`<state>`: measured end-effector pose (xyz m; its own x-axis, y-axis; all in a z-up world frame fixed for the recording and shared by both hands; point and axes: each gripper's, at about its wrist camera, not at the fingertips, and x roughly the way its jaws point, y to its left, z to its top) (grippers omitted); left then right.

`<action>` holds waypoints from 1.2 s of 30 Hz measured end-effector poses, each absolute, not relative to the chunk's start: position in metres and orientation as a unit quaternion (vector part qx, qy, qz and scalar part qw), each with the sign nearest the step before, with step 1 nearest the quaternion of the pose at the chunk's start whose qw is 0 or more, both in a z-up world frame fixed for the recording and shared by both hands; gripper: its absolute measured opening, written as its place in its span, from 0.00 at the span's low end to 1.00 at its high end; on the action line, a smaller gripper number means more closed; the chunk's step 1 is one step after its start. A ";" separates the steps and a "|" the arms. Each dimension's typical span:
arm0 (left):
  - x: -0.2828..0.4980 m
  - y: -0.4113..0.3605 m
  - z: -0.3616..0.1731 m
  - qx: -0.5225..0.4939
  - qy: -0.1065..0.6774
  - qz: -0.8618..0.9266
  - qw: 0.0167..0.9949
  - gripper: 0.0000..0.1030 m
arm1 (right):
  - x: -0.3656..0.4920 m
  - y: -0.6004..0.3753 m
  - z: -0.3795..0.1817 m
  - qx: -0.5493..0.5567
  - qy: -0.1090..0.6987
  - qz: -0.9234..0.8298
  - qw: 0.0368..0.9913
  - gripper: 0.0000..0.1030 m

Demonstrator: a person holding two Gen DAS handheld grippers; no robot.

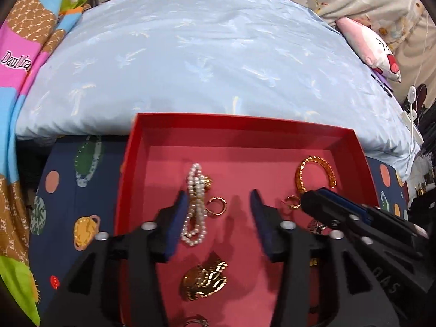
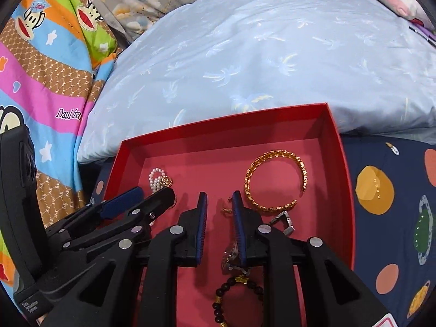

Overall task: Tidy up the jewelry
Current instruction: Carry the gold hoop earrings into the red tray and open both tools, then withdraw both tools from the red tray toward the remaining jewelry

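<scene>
A red box holds the jewelry. In the left wrist view I see a pearl strand, a small gold ring, a gold chain heap, a gold bangle and a small gold earring. My left gripper is open above the box floor, with the pearls by its left finger. My right gripper is open and empty over the small gold earring. The right wrist view also shows the bangle, a silver clasp and a black bead bracelet.
The box lies on a dark blue sheet with coloured spots. A pale blue pillow lies right behind the box. A striped cartoon blanket lies on the left, a pink plush at the far right.
</scene>
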<state>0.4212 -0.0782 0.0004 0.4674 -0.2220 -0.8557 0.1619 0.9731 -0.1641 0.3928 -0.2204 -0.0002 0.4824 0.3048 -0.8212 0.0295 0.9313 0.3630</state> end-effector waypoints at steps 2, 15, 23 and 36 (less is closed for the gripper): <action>0.418 -0.075 0.006 -0.032 0.497 -0.112 0.860 0.50 | 0.388 -0.222 0.006 0.160 0.495 0.078 0.850 0.20; 0.313 -0.052 0.070 0.026 0.403 -0.102 0.909 0.53 | 0.276 -0.226 0.067 0.093 0.419 0.059 0.901 0.28; 0.219 -0.039 0.077 0.059 0.383 -0.105 0.916 0.62 | 0.179 -0.225 0.068 0.098 0.413 0.051 0.904 0.29; 0.123 -0.029 0.031 0.060 0.430 -0.098 0.896 0.62 | 0.063 -0.195 0.032 0.084 0.452 0.049 0.887 0.30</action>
